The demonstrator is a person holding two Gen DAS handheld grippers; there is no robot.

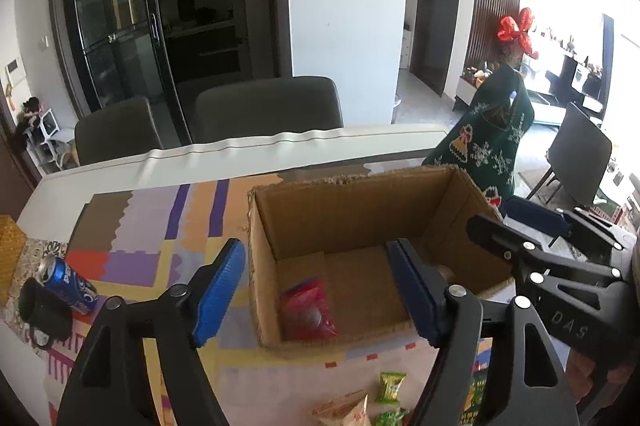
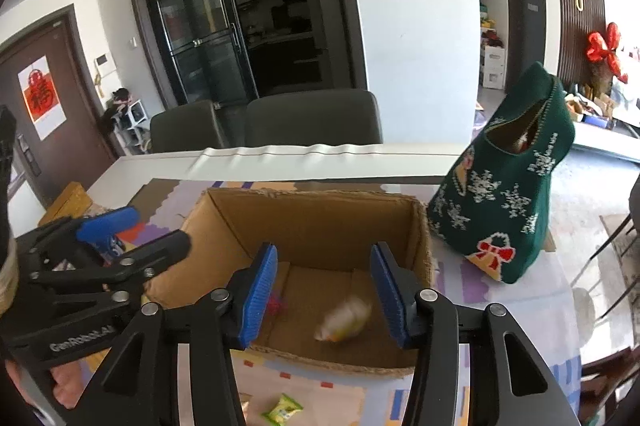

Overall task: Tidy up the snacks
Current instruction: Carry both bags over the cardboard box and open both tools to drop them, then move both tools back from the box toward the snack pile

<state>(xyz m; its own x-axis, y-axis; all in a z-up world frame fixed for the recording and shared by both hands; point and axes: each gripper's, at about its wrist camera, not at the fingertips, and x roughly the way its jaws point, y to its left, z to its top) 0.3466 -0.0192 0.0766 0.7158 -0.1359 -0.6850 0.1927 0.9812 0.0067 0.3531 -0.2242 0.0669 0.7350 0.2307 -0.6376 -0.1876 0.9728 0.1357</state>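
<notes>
An open cardboard box (image 1: 352, 202) (image 2: 240, 226) stands on the patterned mat. A red snack packet (image 1: 308, 312) lies on its floor at the near left; part of it shows in the right wrist view (image 2: 278, 304). A pale snack packet (image 2: 344, 318), blurred, is in the box between my right gripper's (image 2: 324, 298) open fingers. My left gripper (image 1: 320, 290) is open and empty over the box's near left corner. Green snack packets (image 1: 392, 388) (image 2: 282, 408) and a tan packet (image 1: 346, 410) lie on the mat in front of the box.
A blue Pepsi can (image 1: 70, 284) lies tipped against a black mug (image 1: 44, 310) at the left. A green knitted Christmas bag (image 2: 508, 194) (image 1: 488, 142) stands right of the box. Two dark chairs (image 2: 312, 118) stand behind the table.
</notes>
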